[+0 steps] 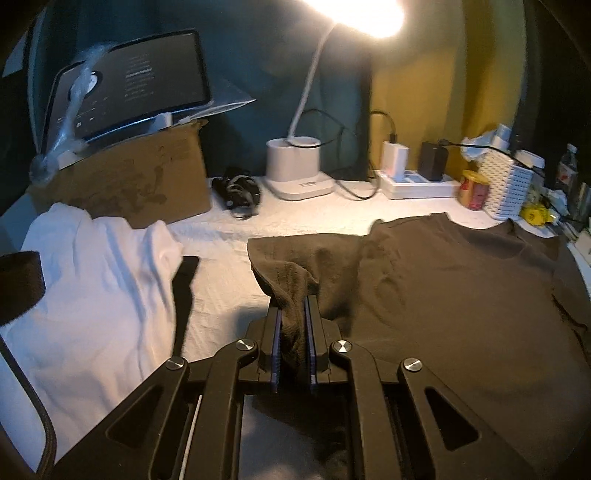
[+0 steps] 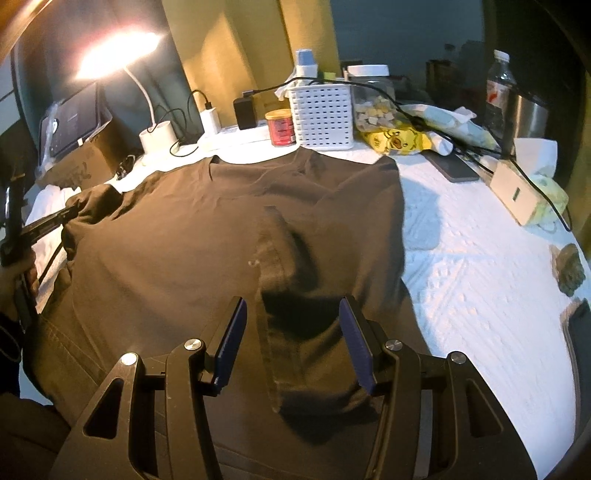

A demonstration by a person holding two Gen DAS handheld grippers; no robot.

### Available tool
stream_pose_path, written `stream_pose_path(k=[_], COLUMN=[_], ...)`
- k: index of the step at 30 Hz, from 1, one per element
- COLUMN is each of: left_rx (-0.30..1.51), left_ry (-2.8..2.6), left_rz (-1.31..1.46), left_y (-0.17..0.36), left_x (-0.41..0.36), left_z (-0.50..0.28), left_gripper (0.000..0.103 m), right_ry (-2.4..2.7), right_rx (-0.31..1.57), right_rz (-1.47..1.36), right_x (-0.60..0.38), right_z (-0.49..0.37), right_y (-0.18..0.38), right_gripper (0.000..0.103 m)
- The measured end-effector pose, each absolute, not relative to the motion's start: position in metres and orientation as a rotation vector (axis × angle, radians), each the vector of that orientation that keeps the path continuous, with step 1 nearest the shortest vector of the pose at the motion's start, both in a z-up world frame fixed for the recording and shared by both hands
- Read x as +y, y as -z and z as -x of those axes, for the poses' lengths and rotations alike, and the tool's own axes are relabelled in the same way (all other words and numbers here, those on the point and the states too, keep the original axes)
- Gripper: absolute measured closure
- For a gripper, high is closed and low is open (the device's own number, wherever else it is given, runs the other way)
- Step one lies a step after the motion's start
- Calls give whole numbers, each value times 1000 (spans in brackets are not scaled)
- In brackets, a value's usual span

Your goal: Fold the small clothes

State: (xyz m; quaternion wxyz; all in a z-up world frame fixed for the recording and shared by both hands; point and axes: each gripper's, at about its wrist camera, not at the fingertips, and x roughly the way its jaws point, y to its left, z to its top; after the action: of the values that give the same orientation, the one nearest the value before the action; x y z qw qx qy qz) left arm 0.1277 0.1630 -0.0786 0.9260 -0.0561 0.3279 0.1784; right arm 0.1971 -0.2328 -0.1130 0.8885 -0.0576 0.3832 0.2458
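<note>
Only the left wrist view showed the left gripper pinching the brown shirt's sleeve; beside it lay white cloth, while the right gripper hung spread above the shirt.

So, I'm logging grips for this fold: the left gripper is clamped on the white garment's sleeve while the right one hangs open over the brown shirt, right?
Not quite. The left gripper is clamped on the brown shirt, not the white garment, as the left wrist view shows. The right gripper does hang open over the brown shirt.

dim room, lit by one desk lamp that flares white; warm cast, deep shadows, fisheye bending and dark corners, slight blur.
</note>
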Motion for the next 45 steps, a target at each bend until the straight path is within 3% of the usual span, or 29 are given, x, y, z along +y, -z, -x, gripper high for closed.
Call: stream_pose_path(k=[12,26,27,29,30,31,33,40,41,43,44,45], left_rx=[703,893,902,911,908,899,878,929,934,969,981,959], left_ry=[-185,39,58,81,86,87,93,133,146,168,175,180], left_rz=[54,3,4,6,5,6,14,-81,-89,-114,-119,-125], left_y=[67,105,105,102,98,93,86,98,101,112,115,114], left_x=[100,41,39,37,36,36,37,23,20,13,10,8], left_z=[-157,-184,-184,-185,-185,-186,-189,-224,-227,-237,-240,-242], left_gripper=[94,92,89,70,50,37,36,36,40,79,80,92], right_ry=[-505,-486,-486,-487,-488,-488,-491,-489,-486,-480,-475,-471], right_rx=[776,786,786,785,784,783,781,782,782,784,785,786], right_rz=[55,12,11,9,8,8,7,1,-1,-6,-8,-10], right_x=[-261,-280,-280,-280,-280,-280,-281,-283,-284,-286,-287,-289], right_z=[-198,-198,-199,-199,-199,-199,-199,-199,-199,-200,-201,-201], right_y=[116,125,125,125,124,124,124,124,125,125,126,126], right_gripper=[48,48,48,48,48,48,48,48,48,48,48,48])
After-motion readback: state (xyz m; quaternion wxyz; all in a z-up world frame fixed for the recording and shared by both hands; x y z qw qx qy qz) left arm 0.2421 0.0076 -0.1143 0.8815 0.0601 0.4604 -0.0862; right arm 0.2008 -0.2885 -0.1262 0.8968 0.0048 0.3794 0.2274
